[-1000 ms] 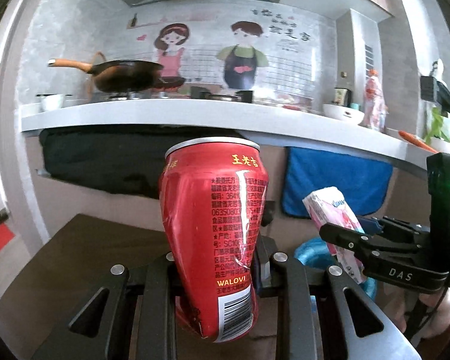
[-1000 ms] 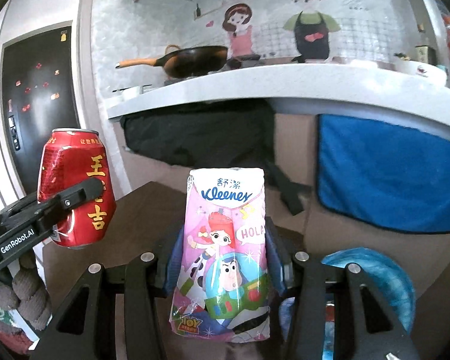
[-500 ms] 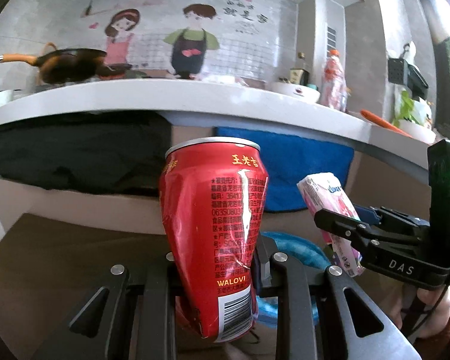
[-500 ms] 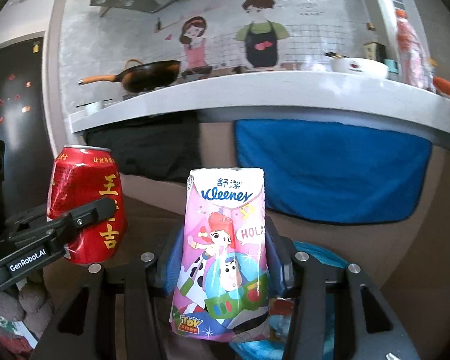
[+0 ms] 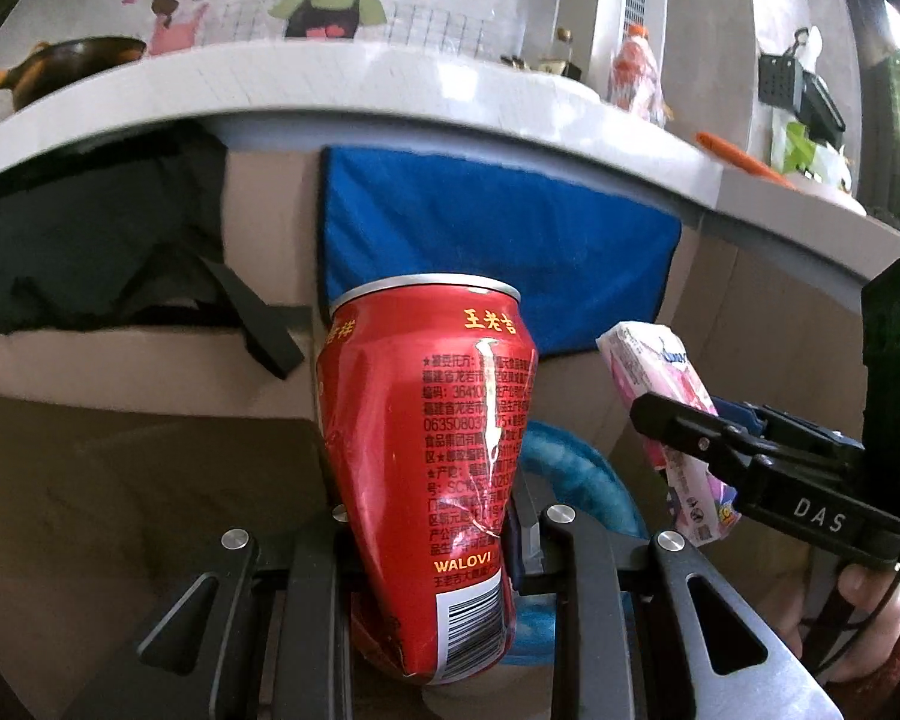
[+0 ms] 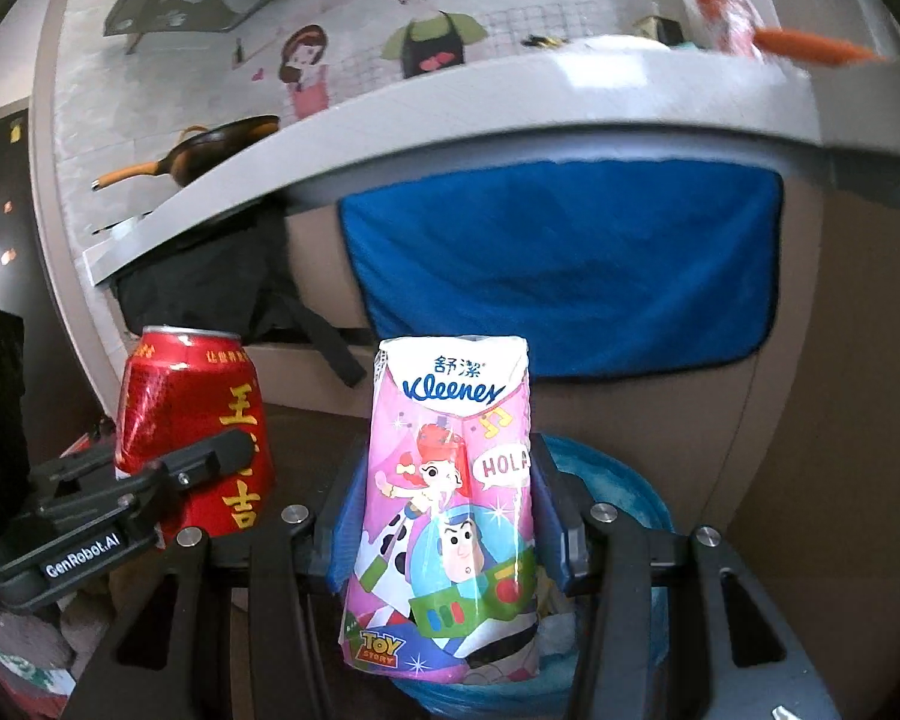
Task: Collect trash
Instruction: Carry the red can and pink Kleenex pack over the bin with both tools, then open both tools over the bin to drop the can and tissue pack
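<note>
Dented red aluminium can [image 5: 432,468] clamped upright in left gripper [image 5: 432,546], pink plastic tissue pack [image 6: 450,510] clamped upright in right gripper [image 6: 450,534], the latter nearer above blue-lined bin [image 6: 618,480].

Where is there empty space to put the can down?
Bare brown tabletop lies left of the red can, below the black bag. To the right it is crowded: blue-lined bin, tissue pack and right gripper.
</note>
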Available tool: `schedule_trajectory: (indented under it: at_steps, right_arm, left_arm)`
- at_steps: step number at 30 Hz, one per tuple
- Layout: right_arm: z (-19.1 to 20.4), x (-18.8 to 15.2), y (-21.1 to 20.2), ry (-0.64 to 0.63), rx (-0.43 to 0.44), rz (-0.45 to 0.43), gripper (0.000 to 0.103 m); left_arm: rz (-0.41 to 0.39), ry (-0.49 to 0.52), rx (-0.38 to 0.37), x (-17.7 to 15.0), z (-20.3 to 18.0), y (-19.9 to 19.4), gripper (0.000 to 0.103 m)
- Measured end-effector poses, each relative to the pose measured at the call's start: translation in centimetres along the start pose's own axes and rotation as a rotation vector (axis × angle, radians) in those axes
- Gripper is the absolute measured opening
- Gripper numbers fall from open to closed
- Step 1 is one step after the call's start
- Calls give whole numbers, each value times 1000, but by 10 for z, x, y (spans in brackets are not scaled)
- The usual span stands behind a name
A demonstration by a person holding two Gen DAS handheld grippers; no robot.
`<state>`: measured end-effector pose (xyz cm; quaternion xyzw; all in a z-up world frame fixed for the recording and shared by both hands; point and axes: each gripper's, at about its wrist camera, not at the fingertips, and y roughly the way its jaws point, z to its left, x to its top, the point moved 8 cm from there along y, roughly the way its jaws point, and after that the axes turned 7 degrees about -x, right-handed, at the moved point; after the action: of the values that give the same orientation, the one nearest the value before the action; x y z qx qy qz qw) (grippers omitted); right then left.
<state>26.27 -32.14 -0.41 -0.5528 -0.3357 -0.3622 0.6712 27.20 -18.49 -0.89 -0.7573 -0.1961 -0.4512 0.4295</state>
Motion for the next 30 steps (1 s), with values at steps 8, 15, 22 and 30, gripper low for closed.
schedule_trajectory:
  at_steps: [8,15,22,30]
  right_arm:
    - [-23,-21,19,41,-19,44,45]
    - [-44,-38,51,96,-30,106,45]
    - [-45,-50,78,105,-32,159,45]
    - [-55,-55,77,162,-49,150,58]
  left_arm:
    - [46,-2,-25,-15,-5,33,26]
    - [107,-19,-54,-29,1,68,26]
    - [168,-49,-82,-42,10,98,26]
    - [191,-146,-157,-42,26,113,57]
